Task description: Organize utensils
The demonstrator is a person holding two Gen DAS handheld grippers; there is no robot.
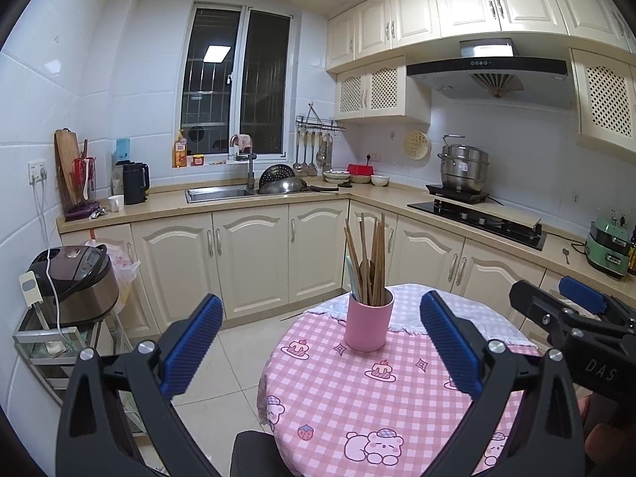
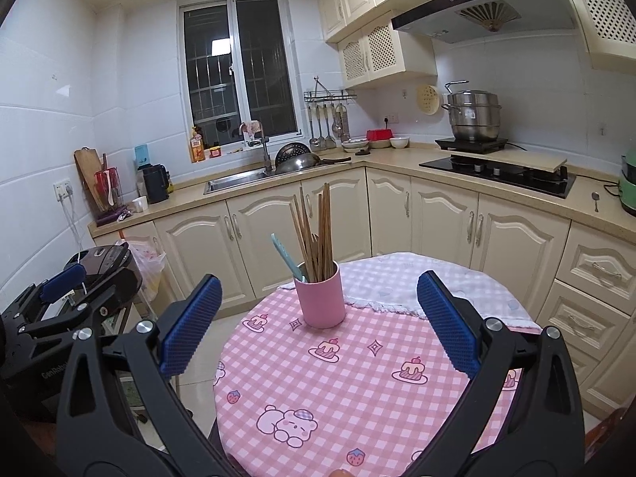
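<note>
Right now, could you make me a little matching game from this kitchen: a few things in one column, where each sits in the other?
Things:
1. pink cup
2. steel steamer pot
3. wok
4. rice cooker

Places:
A. beside the sink
B. on the checked tablecloth
C. on a low metal rack
D. on the black hotplate

Pairs: 1-B, 2-D, 3-A, 4-C

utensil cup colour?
Pink, plain. The cup shows best in the right wrist view.
</note>
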